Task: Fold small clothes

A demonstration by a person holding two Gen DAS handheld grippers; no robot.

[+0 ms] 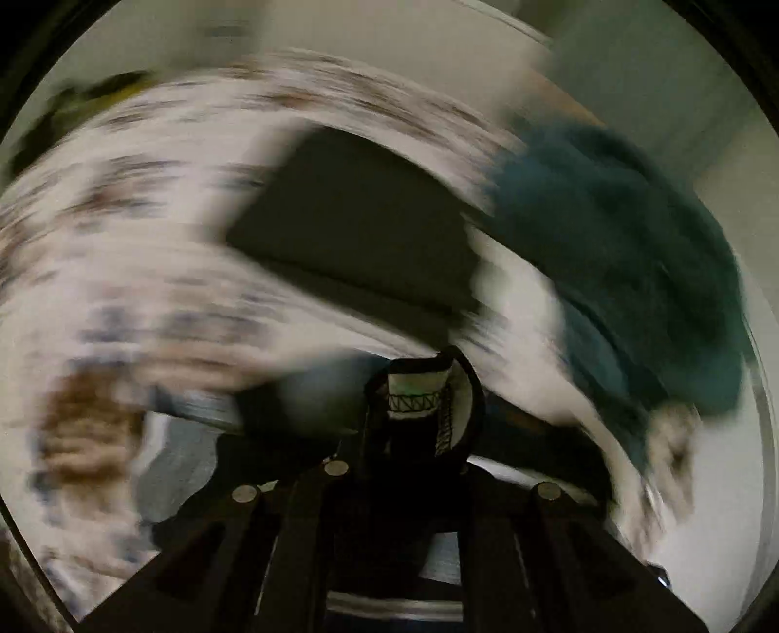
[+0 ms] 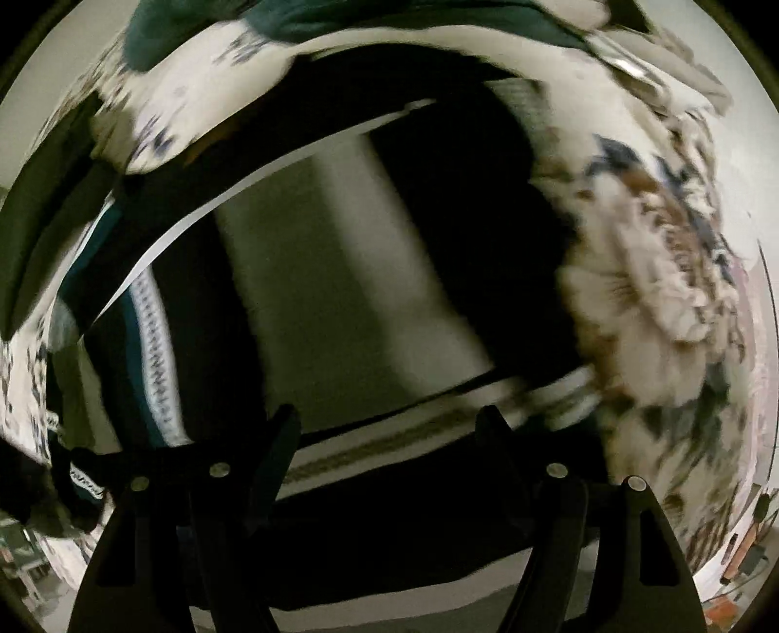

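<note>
Both views are motion-blurred. My left gripper [image 1: 414, 404] is shut on the edge of a black garment [image 1: 418, 438] with a white zigzag-stitched band. The same kind of black garment with grey-white panels and striped bands [image 2: 350, 272] fills the middle of the right wrist view, spread over a floral sheet. My right gripper [image 2: 389, 428] is open, its fingers [image 2: 277, 438] apart just above the garment's near striped edge, holding nothing that I can see.
A white floral-print sheet [image 1: 121, 219] covers the surface, and it shows in the right wrist view too [image 2: 657, 292]. A flat dark piece [image 1: 350, 214] lies ahead of the left gripper. A teal garment [image 1: 608, 219] lies at the right; teal cloth [image 2: 389, 19] sits at the top.
</note>
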